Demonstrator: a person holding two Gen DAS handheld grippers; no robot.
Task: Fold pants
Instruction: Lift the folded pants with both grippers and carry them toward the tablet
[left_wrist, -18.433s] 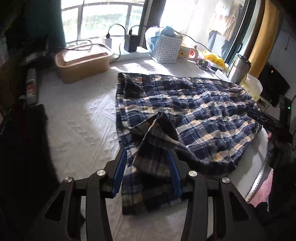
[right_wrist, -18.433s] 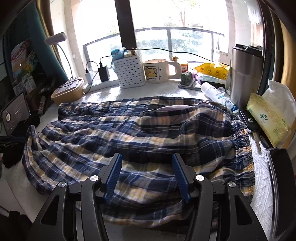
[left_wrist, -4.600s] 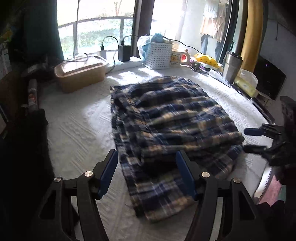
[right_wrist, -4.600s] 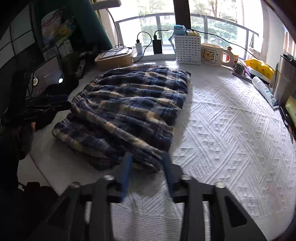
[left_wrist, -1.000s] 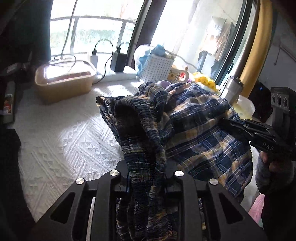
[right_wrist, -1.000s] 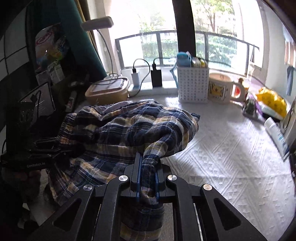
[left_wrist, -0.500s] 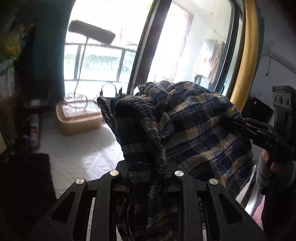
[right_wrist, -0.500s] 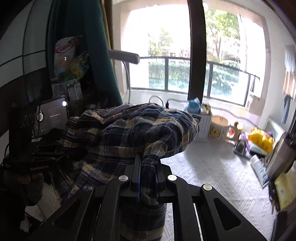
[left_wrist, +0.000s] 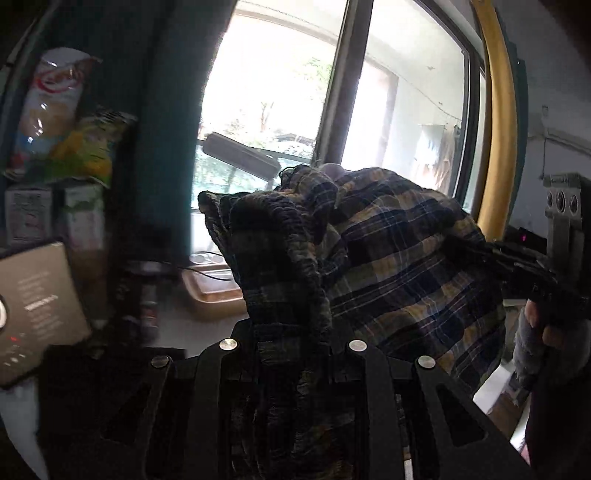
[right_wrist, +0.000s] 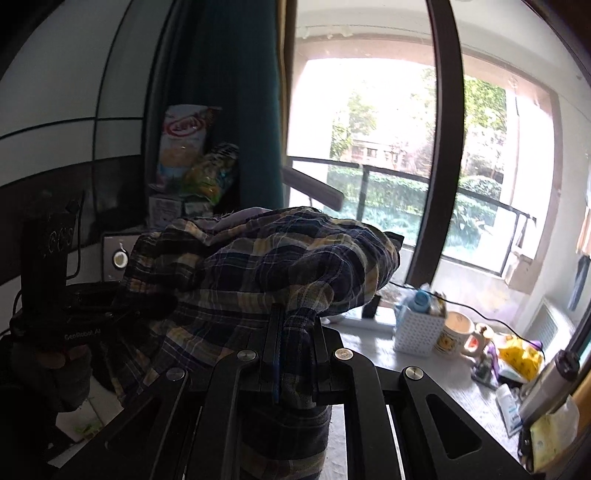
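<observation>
Left wrist view: I have both the left gripper and the right gripper clamped on the bunched navy-and-yellow plaid cotton pants, held aloft between them; loose folds could spill open.

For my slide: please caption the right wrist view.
Right gripper shut on plaid pants, bundle lifted before the window.
</observation>
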